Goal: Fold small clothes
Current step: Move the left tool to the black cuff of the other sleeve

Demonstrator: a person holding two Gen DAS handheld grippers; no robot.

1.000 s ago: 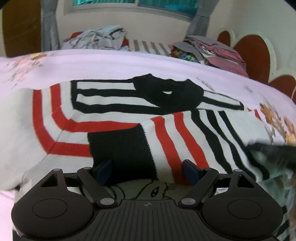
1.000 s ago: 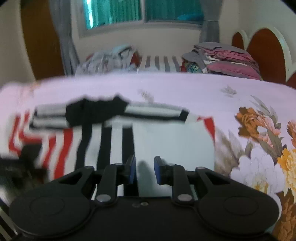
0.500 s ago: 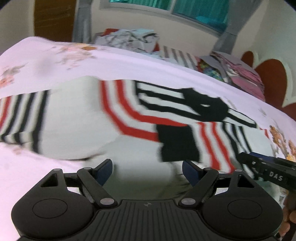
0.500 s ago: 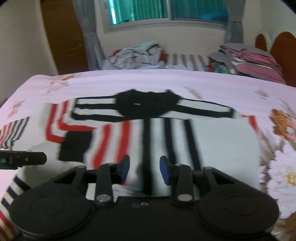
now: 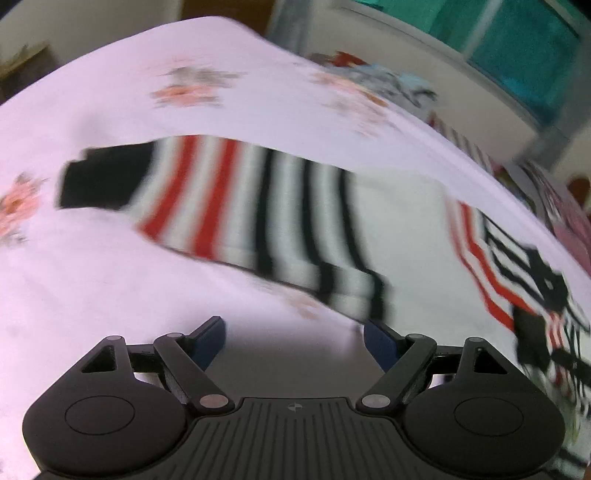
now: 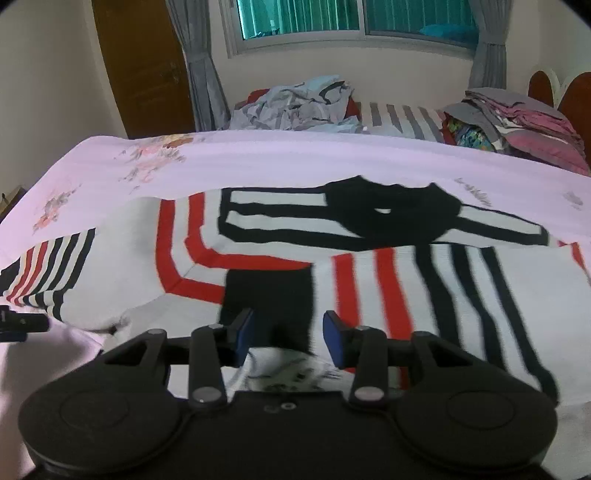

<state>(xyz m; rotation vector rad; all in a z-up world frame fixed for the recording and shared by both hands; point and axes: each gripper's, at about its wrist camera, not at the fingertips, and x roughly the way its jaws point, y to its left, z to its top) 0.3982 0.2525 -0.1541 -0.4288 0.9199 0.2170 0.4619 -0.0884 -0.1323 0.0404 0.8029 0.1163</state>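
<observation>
Striped sweater lies flat on the bed, which has a pale pink floral sheet. Body is white w/ red + black stripes, black collar toward the far side. One sleeve is folded across the chest, its black cuff just ahead of the right gripper. The other sleeve stretches out to the side on the sheet, black cuff at its far end; left-wrist view is motion-blurred.

Left gripper: fingers spread wide, nothing between them, only bare sheet below, w/ the sleeve's striped edge near the right fingertip.

Right gripper: fingers part-way apart and opening, over the folded cuff + white fabric; pads aren't pressing on cloth as far as I can see.

Far side of bed: crumpled pile of grey-blue clothes, stack of folded clothes at right, near the headboard. Behind: window, grey curtains, brown door.
</observation>
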